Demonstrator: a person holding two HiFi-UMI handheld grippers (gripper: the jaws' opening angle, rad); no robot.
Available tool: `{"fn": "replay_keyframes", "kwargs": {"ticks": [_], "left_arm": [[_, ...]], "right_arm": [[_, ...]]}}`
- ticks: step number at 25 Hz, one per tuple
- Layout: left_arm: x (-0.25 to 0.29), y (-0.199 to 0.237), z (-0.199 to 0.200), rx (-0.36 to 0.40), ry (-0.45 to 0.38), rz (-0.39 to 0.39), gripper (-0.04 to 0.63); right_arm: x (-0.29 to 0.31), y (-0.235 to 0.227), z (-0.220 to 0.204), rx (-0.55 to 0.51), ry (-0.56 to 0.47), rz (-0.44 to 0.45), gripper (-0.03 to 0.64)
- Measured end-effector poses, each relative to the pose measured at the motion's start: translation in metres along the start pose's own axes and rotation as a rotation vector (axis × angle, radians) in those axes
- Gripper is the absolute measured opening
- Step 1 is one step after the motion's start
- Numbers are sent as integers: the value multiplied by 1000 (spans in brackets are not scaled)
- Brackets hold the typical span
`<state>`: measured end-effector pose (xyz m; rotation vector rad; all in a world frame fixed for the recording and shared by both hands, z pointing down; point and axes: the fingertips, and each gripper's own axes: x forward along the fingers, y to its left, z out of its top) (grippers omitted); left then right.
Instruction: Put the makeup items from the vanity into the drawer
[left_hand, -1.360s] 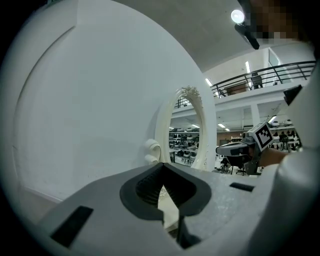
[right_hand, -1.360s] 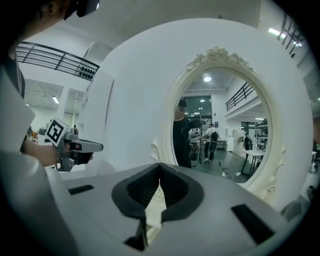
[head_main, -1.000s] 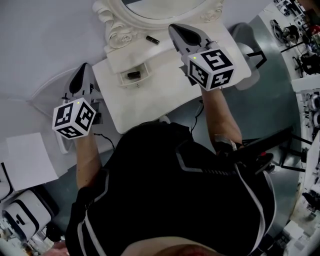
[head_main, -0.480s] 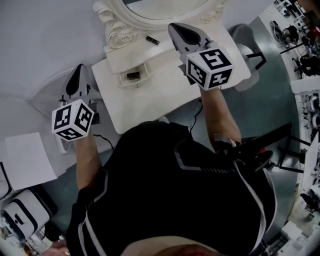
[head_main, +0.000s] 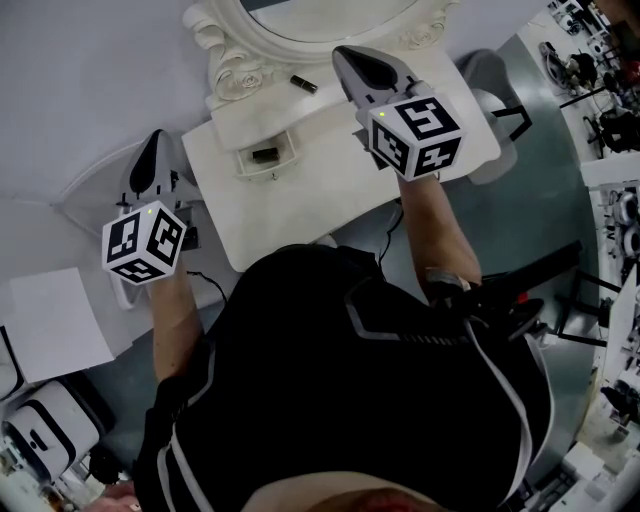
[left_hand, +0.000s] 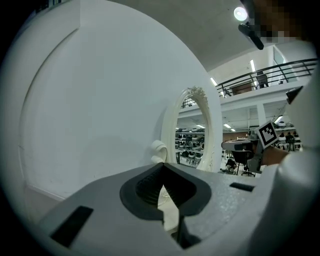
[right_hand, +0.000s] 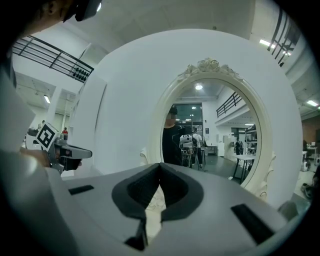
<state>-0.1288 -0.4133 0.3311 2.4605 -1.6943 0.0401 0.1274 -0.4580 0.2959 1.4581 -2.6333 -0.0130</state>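
A white vanity (head_main: 330, 180) stands under an ornate oval mirror (head_main: 240, 45). Its small drawer (head_main: 270, 170) is pulled open with a dark item (head_main: 264, 153) lying inside. Another dark makeup tube (head_main: 304, 84) lies on the raised shelf by the mirror's base. My right gripper (head_main: 352, 62) hovers over the vanity's right part, to the right of that tube, shut and empty. It faces the mirror (right_hand: 210, 135). My left gripper (head_main: 152, 150) is held off the vanity's left edge. Its jaws (left_hand: 162, 170) meet with nothing between them and point toward the white wall.
A white sheet (head_main: 55, 320) and a white boxy device (head_main: 45, 425) lie on the floor at the lower left. A grey chair (head_main: 490, 85) stands right of the vanity. The person's black-clad body fills the lower head view. The mirror frame (left_hand: 192, 130) shows edge-on from the left gripper.
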Motion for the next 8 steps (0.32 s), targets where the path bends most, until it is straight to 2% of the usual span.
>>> {"fn": "replay_keyframes", "kwargs": {"ticks": [8], "left_arm": [[1, 5, 7, 9, -18, 32, 3]], "right_arm": [[5, -3, 2, 1, -9, 2, 5]]}}
